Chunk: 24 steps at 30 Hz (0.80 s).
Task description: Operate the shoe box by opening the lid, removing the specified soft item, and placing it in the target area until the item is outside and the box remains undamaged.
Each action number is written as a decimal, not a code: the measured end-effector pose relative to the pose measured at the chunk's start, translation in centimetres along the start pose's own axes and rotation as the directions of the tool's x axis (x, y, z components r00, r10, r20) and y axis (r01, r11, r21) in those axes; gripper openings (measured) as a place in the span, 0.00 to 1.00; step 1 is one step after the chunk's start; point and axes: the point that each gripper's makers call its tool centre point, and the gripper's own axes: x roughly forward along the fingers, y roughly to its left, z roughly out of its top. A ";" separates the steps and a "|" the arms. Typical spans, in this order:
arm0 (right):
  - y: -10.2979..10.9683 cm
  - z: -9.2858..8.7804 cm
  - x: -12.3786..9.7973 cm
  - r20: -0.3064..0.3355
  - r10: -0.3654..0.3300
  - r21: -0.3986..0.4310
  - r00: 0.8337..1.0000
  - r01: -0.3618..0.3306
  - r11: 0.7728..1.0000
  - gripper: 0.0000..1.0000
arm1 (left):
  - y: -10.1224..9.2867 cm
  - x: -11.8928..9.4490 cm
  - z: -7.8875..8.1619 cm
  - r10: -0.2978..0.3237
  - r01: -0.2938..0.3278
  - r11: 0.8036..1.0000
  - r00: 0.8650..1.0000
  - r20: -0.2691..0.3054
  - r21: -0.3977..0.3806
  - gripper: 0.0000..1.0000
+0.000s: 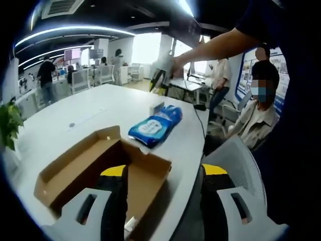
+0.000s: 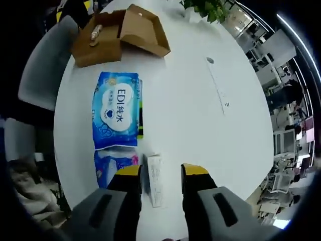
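Right gripper (image 2: 159,176) hangs over the white table (image 2: 190,100), jaws apart around a small white carton (image 2: 155,179) without gripping it. Blue wipes pack (image 2: 116,116) lies just beyond (outside the box). Left gripper (image 1: 163,175) stands wide at the open shoe box (image 1: 95,165).

White table (image 2: 200,100), potted plant (image 1: 9,123)

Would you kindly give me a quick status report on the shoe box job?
Both tongs open, empty. Shoe box lid open. Blue wipes pack out on table. Small white box lies between right tongs.
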 end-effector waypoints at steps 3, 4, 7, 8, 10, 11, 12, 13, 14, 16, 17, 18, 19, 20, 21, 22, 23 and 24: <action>0.5 1.9 -1.2 0.025 -0.010 -0.003 1.000 0.010 1.000 0.25 | 0.3 -0.7 -0.2 0.005 -0.005 1.000 1.000 0.006 0.003 0.56; 1.0 3.0 -1.6 0.040 -0.015 -0.015 0.999 0.016 1.000 0.26 | 0.4 -0.9 -0.2 0.004 -0.004 1.000 1.000 0.006 0.004 0.56; 2.3 5.2 -2.4 0.066 -0.014 -0.030 0.998 0.016 0.999 0.27 | 0.8 -1.6 -0.2 0.006 -0.006 1.000 1.000 0.012 0.010 0.55; 3.0 6.1 -2.5 0.077 -0.009 -0.037 0.997 0.012 0.999 0.27 | 1.0 -1.9 -0.1 0.009 -0.009 1.000 1.000 0.020 0.013 0.55; 4.4 7.6 -2.4 0.099 0.007 -0.038 0.995 -0.003 0.999 0.27 | 1.3 -2.4 -0.2 0.013 -0.013 1.000 1.000 0.021 0.018 0.54; 4.9 8.1 -2.4 0.101 0.011 -0.043 0.995 -0.006 0.999 0.27 | 1.4 -2.5 -0.2 0.015 -0.015 1.000 1.000 0.027 0.018 0.55; 5.5 8.8 -2.3 0.103 0.011 -0.047 0.995 -0.006 0.999 0.26 | 1.5 -2.7 -0.3 0.014 -0.015 1.000 1.000 0.024 0.015 0.54; 5.8 9.1 -2.3 0.109 0.016 -0.049 0.994 -0.010 0.999 0.26 | 1.5 -2.9 -0.4 0.014 -0.014 1.000 1.000 0.024 0.018 0.53; 6.6 9.9 -2.2 0.121 0.028 -0.051 0.992 -0.022 0.998 0.26 | 1.6 -3.0 -0.5 0.015 -0.016 1.000 1.000 0.025 0.023 0.53; 7.8 11.2 -2.1 0.135 0.038 -0.066 0.990 -0.029 0.997 0.25 | 1.6 -3.3 -0.7 0.012 -0.013 1.000 1.000 0.022 0.019 0.53; 8.1 11.5 -2.0 0.136 0.039 -0.066 0.990 -0.031 0.997 0.26 | 1.7 -3.5 -0.7 0.013 -0.013 1.000 1.000 0.025 0.022 0.53; 8.7 12.2 -1.8 0.147 0.046 -0.066 0.988 -0.037 0.997 0.25 | 1.8 -3.6 -0.8 0.012 -0.013 1.000 1.000 0.026 0.019 0.53; 9.1 12.7 -1.7 0.154 0.051 -0.070 0.987 -0.040 0.997 0.25 | 1.7 -3.8 -0.8 0.012 -0.012 1.000 1.000 0.025 0.019 0.53; 9.6 13.3 -1.6 0.160 0.052 -0.073 0.986 -0.041 0.996 0.25 | 1.7 -3.9 -0.8 0.014 -0.014 0.999 1.000 0.024 0.029 0.53; 10.1 13.7 -1.5 0.165 0.059 -0.073 0.985 -0.047 0.996 0.25 | 1.8 -4.0 -0.9 0.014 -0.015 1.000 1.000 0.024 0.027 0.53; 10.7 14.2 -1.3 0.172 0.067 -0.079 0.983 -0.054 0.995 0.25 | 1.9 -4.1 -0.9 0.013 -0.014 1.000 1.000 0.024 0.021 0.53; 10.9 14.4 -1.2 0.173 0.068 -0.080 0.983 -0.054 0.995 0.25 | 1.8 -4.2 -1.0 0.014 -0.014 0.999 1.000 0.025 0.029 0.53; 11.3 14.5 -0.9 0.179 0.082 -0.082 0.980 -0.069 0.994 0.25 | 1.8 -4.3 -0.9 0.015 -0.016 0.999 1.000 0.027 0.032 0.54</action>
